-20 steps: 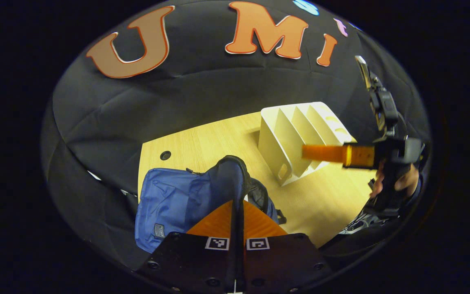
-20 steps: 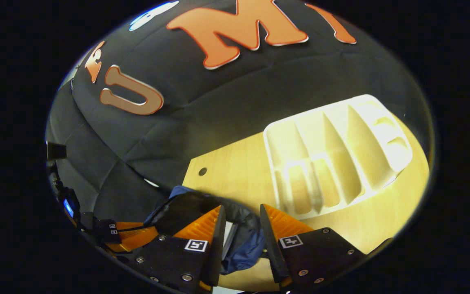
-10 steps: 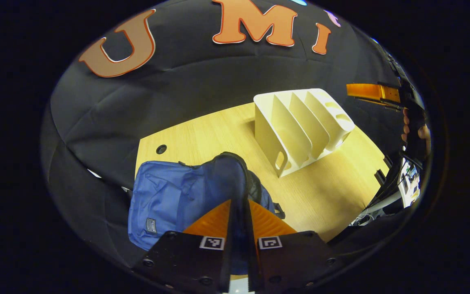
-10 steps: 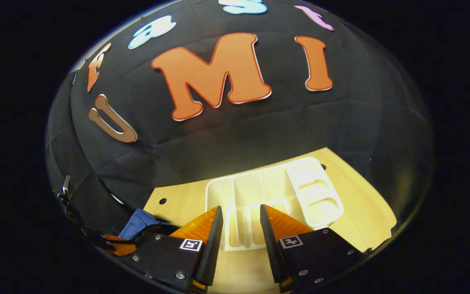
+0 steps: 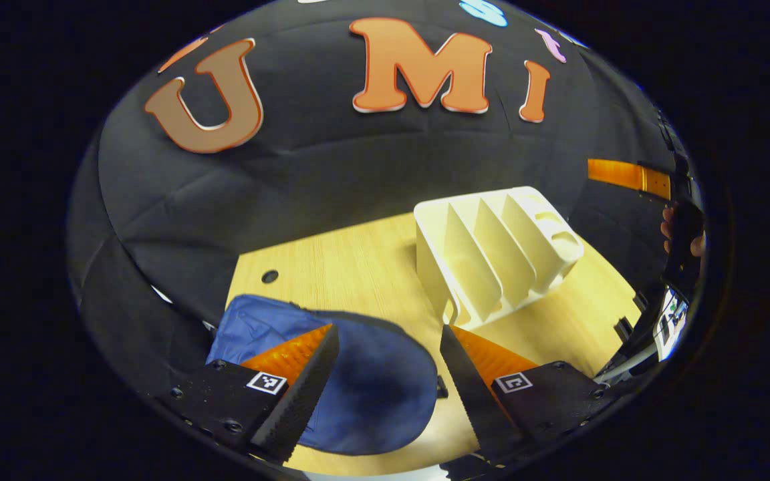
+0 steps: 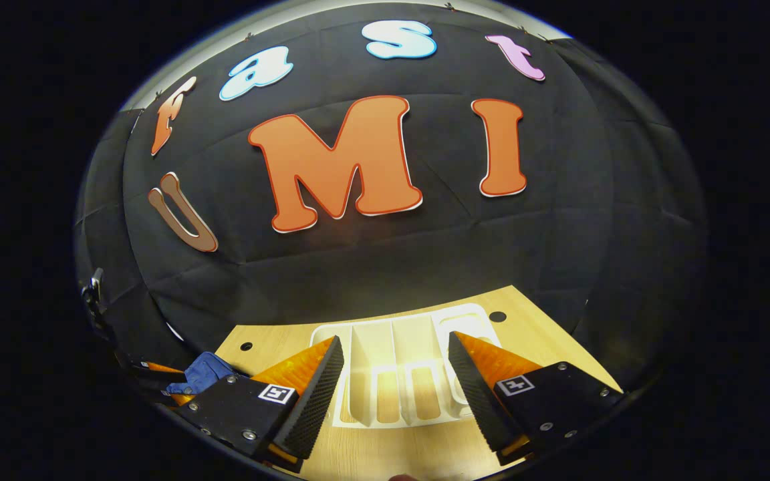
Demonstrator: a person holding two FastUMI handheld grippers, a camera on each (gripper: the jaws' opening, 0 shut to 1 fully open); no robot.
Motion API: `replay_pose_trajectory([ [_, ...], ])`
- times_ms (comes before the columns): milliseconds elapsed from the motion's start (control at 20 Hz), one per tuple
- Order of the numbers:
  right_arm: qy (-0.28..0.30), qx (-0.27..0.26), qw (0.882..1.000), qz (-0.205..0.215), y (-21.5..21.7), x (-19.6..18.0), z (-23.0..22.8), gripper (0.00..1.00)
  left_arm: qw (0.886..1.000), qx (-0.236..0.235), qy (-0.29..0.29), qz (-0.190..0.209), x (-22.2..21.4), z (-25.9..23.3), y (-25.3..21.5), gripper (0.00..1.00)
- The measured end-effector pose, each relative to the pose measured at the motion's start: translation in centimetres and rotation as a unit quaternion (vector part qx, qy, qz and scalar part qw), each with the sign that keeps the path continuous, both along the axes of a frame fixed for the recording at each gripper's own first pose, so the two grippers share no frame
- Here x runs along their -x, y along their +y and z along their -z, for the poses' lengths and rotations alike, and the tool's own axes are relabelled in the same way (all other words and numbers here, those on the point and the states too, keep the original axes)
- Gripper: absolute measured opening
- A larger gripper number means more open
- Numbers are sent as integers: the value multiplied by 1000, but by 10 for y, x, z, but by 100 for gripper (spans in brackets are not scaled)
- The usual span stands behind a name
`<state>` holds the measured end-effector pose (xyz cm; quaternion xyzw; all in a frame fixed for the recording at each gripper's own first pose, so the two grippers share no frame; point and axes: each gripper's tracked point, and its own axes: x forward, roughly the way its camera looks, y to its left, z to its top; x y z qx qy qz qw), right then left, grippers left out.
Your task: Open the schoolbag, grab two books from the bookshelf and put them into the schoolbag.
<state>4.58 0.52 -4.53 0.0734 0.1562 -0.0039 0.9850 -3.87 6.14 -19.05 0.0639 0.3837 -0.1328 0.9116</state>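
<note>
Left gripper view: the left tool (image 5: 385, 374) has its two fingers spread wide with nothing gripped between them. Below and between them lies the blue schoolbag (image 5: 371, 394) on the pale wooden bench (image 5: 351, 267), at the bench's near left corner. Its dark blue top panel faces the camera; whether its mouth is open cannot be told from here, and nothing of its inside shows. Just beyond the bag, to the right, stands the white bookshelf (image 5: 492, 257), a slotted rack with slanted dividers. The compartments that face the camera hold no books. At the far right edge, the right tool (image 5: 625, 175) shows as an orange finger seen side-on, held up above the bench with a hand (image 5: 682, 230) below it.

Right gripper view: the right tool (image 6: 395, 387) also has its fingers set wide apart and holds nothing. It looks down on the bookshelf (image 6: 392, 374), which lies straight ahead between the fingertips; its slots are bare, with the bench (image 6: 539, 334) showing through openings in its bottom. A small part of the blue schoolbag (image 6: 201, 374) shows at the lower left, well apart from this tool, with an orange bit of the left tool (image 6: 158, 369) beside it.
</note>
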Motion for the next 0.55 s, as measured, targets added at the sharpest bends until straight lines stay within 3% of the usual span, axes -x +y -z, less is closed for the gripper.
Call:
replay_pose_trajectory([
  [100, -22, 5, 1000, -3, -2, 2, -13, 100, 999, 8, -51, -6, -13, -26, -18, 97],
  [150, -39, 9, 999, -4, -4, 4, -22, 94, 997, 11, -76, -11, -20, -37, -25, 97],
  [300, -84, 28, 996, -19, 1, 7, -43, 94, 989, 21, -141, -31, -37, -73, -44, 98],
  [550, -97, 42, 994, -37, 7, 13, -48, 94, 973, 34, -222, -54, -46, -114, -63, 97],
])
